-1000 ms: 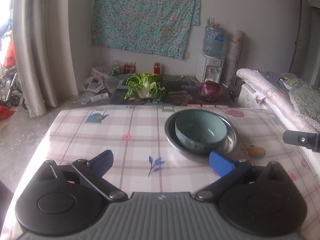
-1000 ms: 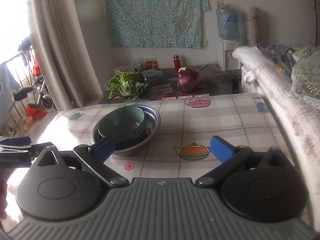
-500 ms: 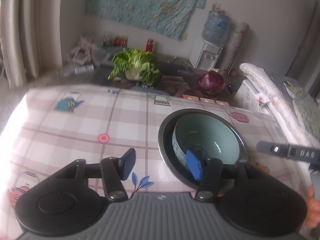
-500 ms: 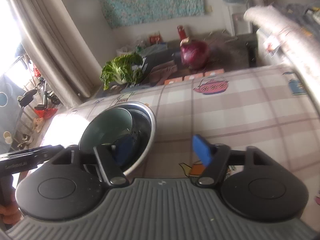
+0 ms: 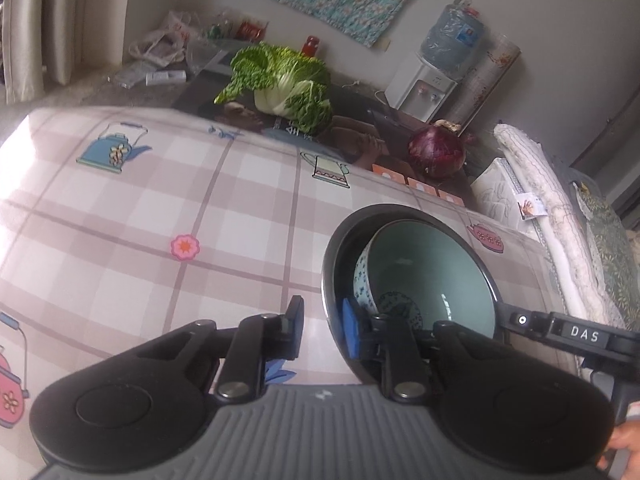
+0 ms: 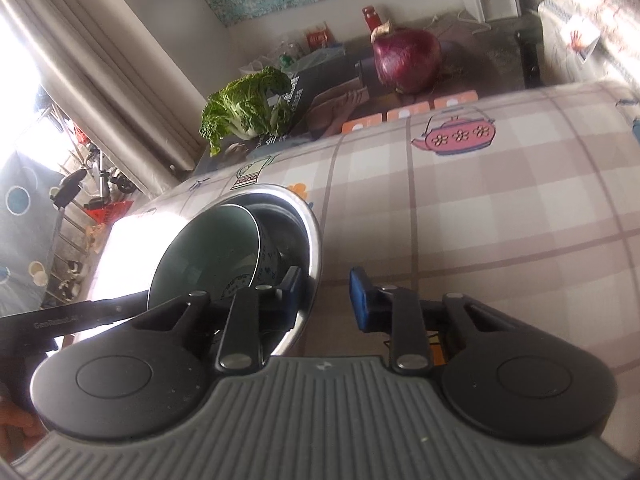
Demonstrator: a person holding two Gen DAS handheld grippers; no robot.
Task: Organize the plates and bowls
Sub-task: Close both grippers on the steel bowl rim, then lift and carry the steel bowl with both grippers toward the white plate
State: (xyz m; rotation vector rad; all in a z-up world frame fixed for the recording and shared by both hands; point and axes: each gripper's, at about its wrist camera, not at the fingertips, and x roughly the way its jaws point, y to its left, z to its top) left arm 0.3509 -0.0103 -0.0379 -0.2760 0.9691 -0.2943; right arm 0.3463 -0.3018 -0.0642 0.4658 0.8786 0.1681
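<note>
The tabletop (image 5: 120,216), covered in a pink-and-white checked cloth printed with teapots, carries a wide, shallow stainless-steel basin (image 5: 334,240) with a teal ceramic bowl (image 5: 432,272), blue-patterned on the outside, sitting inside it.

Both hands have dropped toward that basin from opposite sides, and both pairs of fingers have just been closing from wide to narrow. The left gripper (image 5: 322,326) now straddles the basin's near rim: one blue finger (image 5: 348,328) sits inside, against the wall, the other (image 5: 296,320) outside on the cloth. The right gripper (image 6: 326,296) does the same on the opposite rim, its dark finger (image 6: 292,288) inside the basin beside the bowl, its blue finger (image 6: 358,300) outside. A narrow gap seems to remain around each rim, so I cannot tell whether either is truly clamped.

This looks like a two-handed lift of basin and bowl together, about to begin.

Beyond the fingers lie a leafy green cabbage (image 5: 280,84) and a purple onion (image 5: 436,152).
</note>
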